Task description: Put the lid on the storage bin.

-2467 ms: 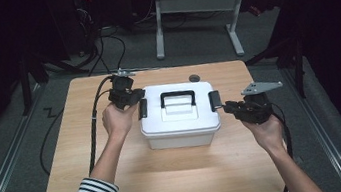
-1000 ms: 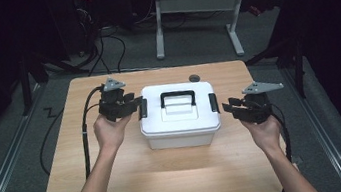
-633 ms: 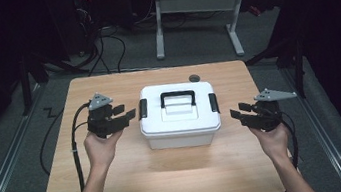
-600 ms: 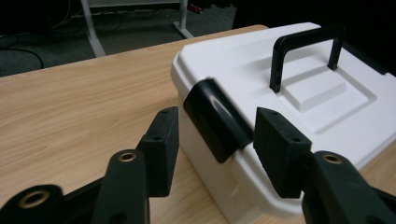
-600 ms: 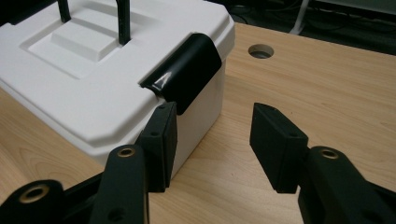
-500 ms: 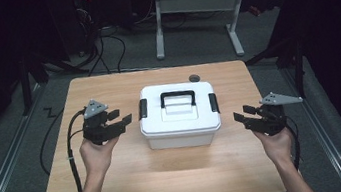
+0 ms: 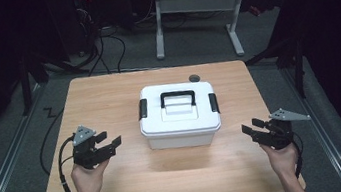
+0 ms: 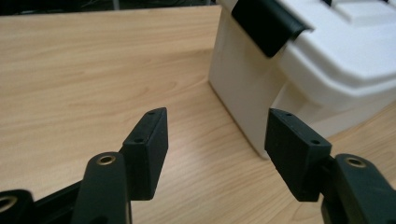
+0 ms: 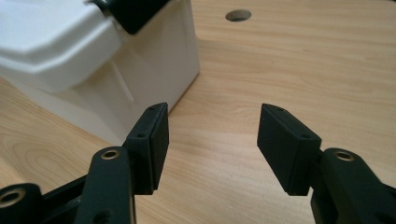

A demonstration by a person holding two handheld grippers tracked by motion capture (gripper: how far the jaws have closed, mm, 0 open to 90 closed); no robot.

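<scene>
From above, my wooden table sits evenly lit while the room around it falls nearly black, the white box casts a soft shadow toward the lower frame, and in both gripper views my 2 near jaws and the upper background blur slightly.

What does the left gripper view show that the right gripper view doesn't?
Left gripper view: the left claw, open and empty, and the black latch on the box's nearer side wall.

Right gripper view: the right claw, open and empty, and a round hole in the tabletop beyond the box.

Both: the white box with its lid on, standing on the wooden table. Each claw's jaws have just been opening, with nothing between them.
</scene>
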